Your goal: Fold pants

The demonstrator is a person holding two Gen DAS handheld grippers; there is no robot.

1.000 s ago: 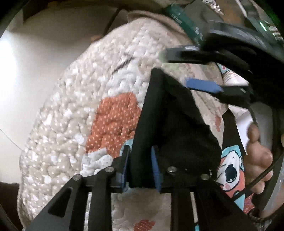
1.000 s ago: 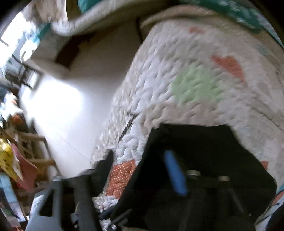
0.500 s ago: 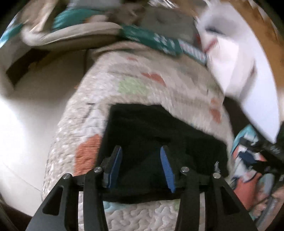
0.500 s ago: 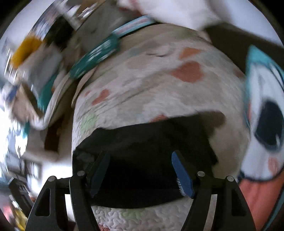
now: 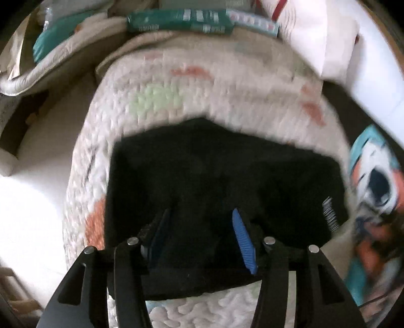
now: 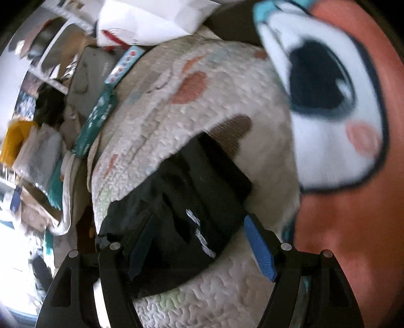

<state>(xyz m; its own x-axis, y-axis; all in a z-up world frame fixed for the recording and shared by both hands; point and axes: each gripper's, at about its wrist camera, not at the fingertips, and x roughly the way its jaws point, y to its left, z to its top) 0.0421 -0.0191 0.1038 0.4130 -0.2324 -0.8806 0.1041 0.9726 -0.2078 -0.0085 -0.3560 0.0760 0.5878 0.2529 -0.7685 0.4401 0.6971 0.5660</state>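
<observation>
The black pants (image 5: 222, 181) lie folded in a compact rectangle on a quilted cream bedspread (image 5: 202, 96). A white label shows at their right edge. My left gripper (image 5: 202, 234) is open just above the near edge of the pants, its blue pads apart and holding nothing. In the right wrist view the same folded pants (image 6: 192, 201) lie under my right gripper (image 6: 199, 242), which is open and empty, with its pads spread either side of the fabric.
A cartoon-print pillow (image 6: 341, 126) lies right of the pants. White pillows (image 5: 315, 32) and teal packets (image 5: 181, 20) sit at the far end of the bed. The bed's left edge drops to a bright floor (image 5: 30, 201). Cluttered shelves (image 6: 38, 88) stand beyond.
A second ago the left gripper was shut on the black fabric and held it up. It has let go; the pants now lie flat and folded, and both grippers have opened and drawn back.
</observation>
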